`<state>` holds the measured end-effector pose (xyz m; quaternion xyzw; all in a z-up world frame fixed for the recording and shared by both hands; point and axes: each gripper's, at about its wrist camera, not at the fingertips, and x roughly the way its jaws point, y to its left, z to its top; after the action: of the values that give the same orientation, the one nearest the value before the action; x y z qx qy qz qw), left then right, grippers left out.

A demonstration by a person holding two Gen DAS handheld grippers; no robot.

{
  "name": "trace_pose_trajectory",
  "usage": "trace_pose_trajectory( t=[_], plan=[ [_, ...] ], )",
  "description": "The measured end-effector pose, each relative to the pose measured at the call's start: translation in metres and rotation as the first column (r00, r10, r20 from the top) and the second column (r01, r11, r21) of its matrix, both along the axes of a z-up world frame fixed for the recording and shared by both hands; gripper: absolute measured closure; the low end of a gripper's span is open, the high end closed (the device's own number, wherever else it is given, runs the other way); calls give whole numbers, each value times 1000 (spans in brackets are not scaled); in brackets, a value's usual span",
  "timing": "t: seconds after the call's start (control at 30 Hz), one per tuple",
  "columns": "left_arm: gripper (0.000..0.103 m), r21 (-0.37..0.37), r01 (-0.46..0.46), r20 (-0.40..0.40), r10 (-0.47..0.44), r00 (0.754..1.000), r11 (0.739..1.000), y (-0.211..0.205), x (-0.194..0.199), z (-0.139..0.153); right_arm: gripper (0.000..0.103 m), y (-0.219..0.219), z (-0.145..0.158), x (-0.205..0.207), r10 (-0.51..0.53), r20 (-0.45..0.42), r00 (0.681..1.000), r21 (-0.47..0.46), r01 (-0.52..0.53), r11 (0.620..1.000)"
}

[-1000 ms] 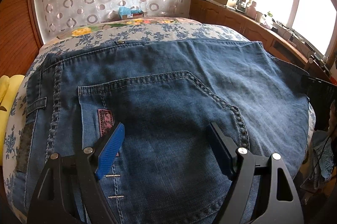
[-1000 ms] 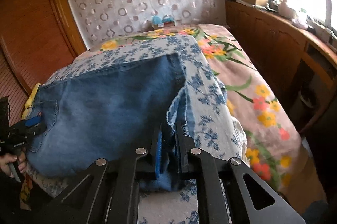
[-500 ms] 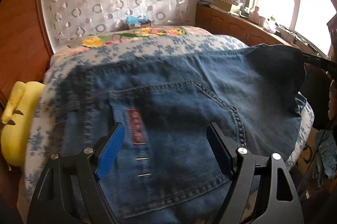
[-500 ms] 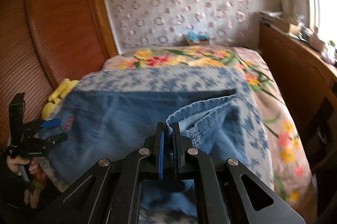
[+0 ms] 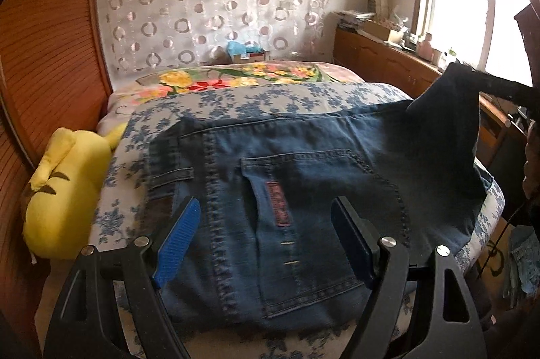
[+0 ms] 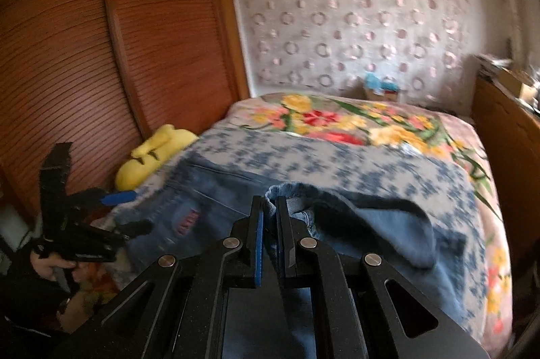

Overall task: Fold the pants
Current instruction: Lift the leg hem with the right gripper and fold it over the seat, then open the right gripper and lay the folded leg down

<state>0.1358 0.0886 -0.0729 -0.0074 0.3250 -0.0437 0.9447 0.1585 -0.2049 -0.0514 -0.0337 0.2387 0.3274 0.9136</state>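
Blue jeans lie on the bed, back pocket with a red label facing up. My left gripper is open and empty above the waist end of the jeans. My right gripper is shut on the leg end of the jeans and holds it lifted above the bed. In the left wrist view the right gripper shows at the far right with dark denim hanging from it. In the right wrist view the left gripper shows at the left, open.
The bed has a blue flowered cover and a bright floral blanket behind. A yellow plush toy lies at the bed's left edge by the wooden wardrobe. A wooden cabinet runs under the window.
My right gripper has lifted the leg end and carried it leftward over the jeans. My left gripper has drawn back from the jeans, staying open.
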Motion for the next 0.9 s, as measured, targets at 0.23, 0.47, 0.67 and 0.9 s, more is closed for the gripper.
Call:
trace_pose_trajectory(
  t=[0.23,0.47,0.67,0.9],
  plan=[
    [23,-22,-34,-4,34,999,999,17,-5,-6,97,44,2,7,131,3,991,-31,-131,991],
    [23,-28,-25,-19,25,1000,999,15,-3,-11,75,45,-19,24,105,-29,994,-114,-108,988],
    [23,-40,11,-21,-11,1000,999,2,6,-12,63,25,-12,25,43,-35,998,-103,-47,994],
    [23,-49,74,-32,-75,997,996,-23,20,-15,62,10,-16,15,-37,-38,999,-111,33,993]
  ],
)
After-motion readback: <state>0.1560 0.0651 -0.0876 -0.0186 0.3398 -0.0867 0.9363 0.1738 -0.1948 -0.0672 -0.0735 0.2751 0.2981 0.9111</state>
